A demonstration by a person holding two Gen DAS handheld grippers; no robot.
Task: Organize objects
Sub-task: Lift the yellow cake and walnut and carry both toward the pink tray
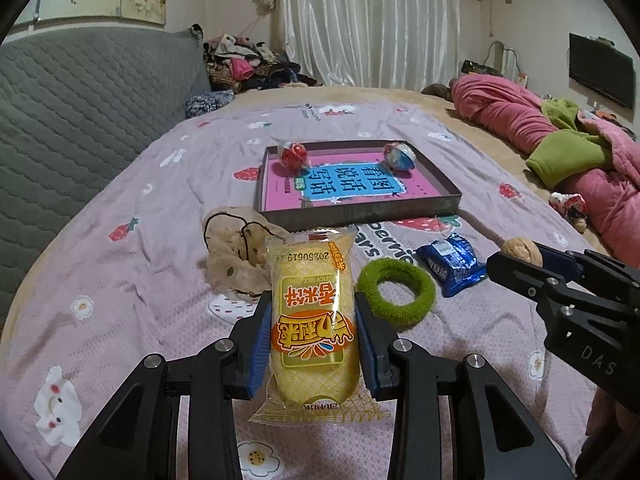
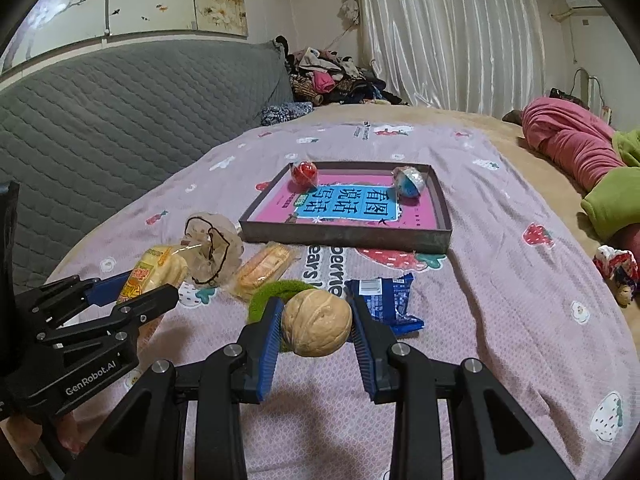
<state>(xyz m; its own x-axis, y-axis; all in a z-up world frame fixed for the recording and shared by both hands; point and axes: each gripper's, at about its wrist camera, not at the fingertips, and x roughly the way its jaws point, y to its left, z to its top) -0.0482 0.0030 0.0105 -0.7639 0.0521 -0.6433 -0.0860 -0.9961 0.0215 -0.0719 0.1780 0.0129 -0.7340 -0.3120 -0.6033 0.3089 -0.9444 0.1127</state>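
Above quilted bedspread (image 1: 120, 280), left tongs (image 1: 312, 340) pinching glossy snack packet (image 1: 312, 320), right tongs (image 2: 316, 332) clamping wrinkled walnut (image 2: 316, 326)

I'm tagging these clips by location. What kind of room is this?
Most likely a bedroom: the objects lie on a bed with a strawberry-print sheet and a padded grey headboard, with a rumpled pink quilt and white curtains.

Yellow snack packet (image 1: 314, 320) between left tongs (image 1: 314, 336); walnut (image 1: 521, 251) in right tongs (image 1: 524, 258)
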